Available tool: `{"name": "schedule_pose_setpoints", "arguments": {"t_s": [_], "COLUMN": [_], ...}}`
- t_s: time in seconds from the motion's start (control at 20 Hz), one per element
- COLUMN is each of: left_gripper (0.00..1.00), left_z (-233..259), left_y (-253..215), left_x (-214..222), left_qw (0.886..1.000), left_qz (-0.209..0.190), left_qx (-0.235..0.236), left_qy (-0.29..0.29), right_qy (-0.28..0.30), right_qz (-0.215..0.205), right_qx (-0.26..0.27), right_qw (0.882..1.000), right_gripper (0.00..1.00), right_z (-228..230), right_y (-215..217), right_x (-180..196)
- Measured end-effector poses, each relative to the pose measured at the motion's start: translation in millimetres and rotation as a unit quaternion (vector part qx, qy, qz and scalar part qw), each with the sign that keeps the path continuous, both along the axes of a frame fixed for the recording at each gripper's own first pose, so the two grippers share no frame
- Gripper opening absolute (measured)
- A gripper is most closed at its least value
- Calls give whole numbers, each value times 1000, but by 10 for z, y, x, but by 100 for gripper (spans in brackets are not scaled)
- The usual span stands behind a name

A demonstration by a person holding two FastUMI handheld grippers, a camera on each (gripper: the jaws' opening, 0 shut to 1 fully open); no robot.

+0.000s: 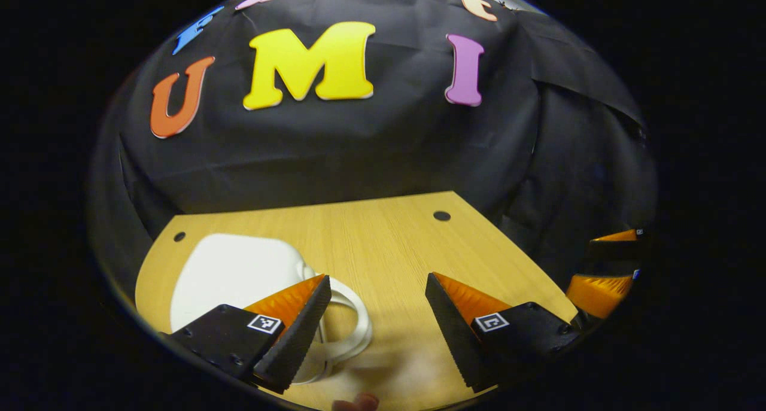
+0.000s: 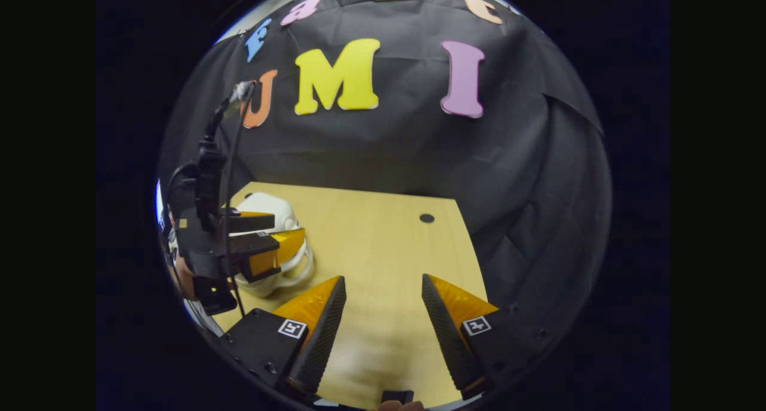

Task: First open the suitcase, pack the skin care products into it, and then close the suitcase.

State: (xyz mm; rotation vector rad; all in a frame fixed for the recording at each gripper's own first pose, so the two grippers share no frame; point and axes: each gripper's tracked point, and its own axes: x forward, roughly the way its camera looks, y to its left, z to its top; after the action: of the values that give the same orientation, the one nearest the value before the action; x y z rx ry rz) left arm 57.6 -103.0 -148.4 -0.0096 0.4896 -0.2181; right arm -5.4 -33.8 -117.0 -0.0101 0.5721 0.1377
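A small white suitcase (image 1: 233, 273) lies shut on the wooden table (image 1: 389, 237) at the left, its white loop handle (image 1: 353, 321) pointing toward me. My left gripper (image 1: 378, 279) is open just above the table, and its left finger overlaps the handle without gripping it. In the right gripper view the suitcase (image 2: 269, 206) sits at the far left with the left gripper (image 2: 289, 228) hovering over its handle end. My right gripper (image 2: 383, 279) is open above bare table (image 2: 383, 231). It also appears at the right edge of the left gripper view as the right gripper (image 1: 583, 261).
The black cloth wall rises right behind the table's back edge and wraps round its right side. Small round holes (image 1: 441, 215) mark the tabletop near the back corners. A person's hand (image 2: 185, 279) holds the left gripper, with a cable rising from it.
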Motion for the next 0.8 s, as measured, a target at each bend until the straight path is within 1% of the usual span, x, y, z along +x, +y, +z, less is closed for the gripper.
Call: {"name": "schedule_pose_setpoints", "arguments": {"t_s": [0.05, 0.2, 0.25, 0.3, 0.4, 0.5, 0.6, 0.65, 0.7, 0.8], "left_gripper": [100, 100, 100, 100, 100, 99, 99, 99, 99, 99], "left_z": [200, 880, 1135, 1356, 1719, 1947, 2083, 2105, 2137, 2114], "left_y": [86, 389, 528, 643, 820, 924, 984, 1000, 1052, 1112], "left_x": [11, -29, -12, 47, 59, 38, -18, -25, -39, -78], "left_qw": [1000, 994, 990, 985, 974, 966, 960, 957, 956, 955], "left_qz": [18, 72, 91, 99, 123, 138, 143, 146, 149, 156], "left_qx": [0, -13, -16, -17, -21, -28, -26, -24, -25, -30], "left_qy": [-17, -81, -111, -138, -190, -219, -239, -249, -252, -252], "right_qy": [-21, -97, -121, -145, -198, -248, -282, -292, -296, -297], "right_qz": [3, -21, -36, -52, -80, -94, -100, -97, -96, -92], "right_qx": [1, -4, 3, 14, 32, 43, 41, 43, 43, 43], "right_qw": [1000, 995, 992, 988, 976, 963, 953, 951, 949, 949], "right_gripper": [76, 76, 76, 76, 76, 76, 77, 75, 77, 78], "right_z": [130, 663, 839, 1031, 1427, 1756, 1948, 1990, 2012, 1995], "right_y": [66, 102, 110, 109, 150, 245, 336, 398, 462, 547], "right_x": [103, 469, 553, 631, 746, 806, 815, 805, 807, 809]}}
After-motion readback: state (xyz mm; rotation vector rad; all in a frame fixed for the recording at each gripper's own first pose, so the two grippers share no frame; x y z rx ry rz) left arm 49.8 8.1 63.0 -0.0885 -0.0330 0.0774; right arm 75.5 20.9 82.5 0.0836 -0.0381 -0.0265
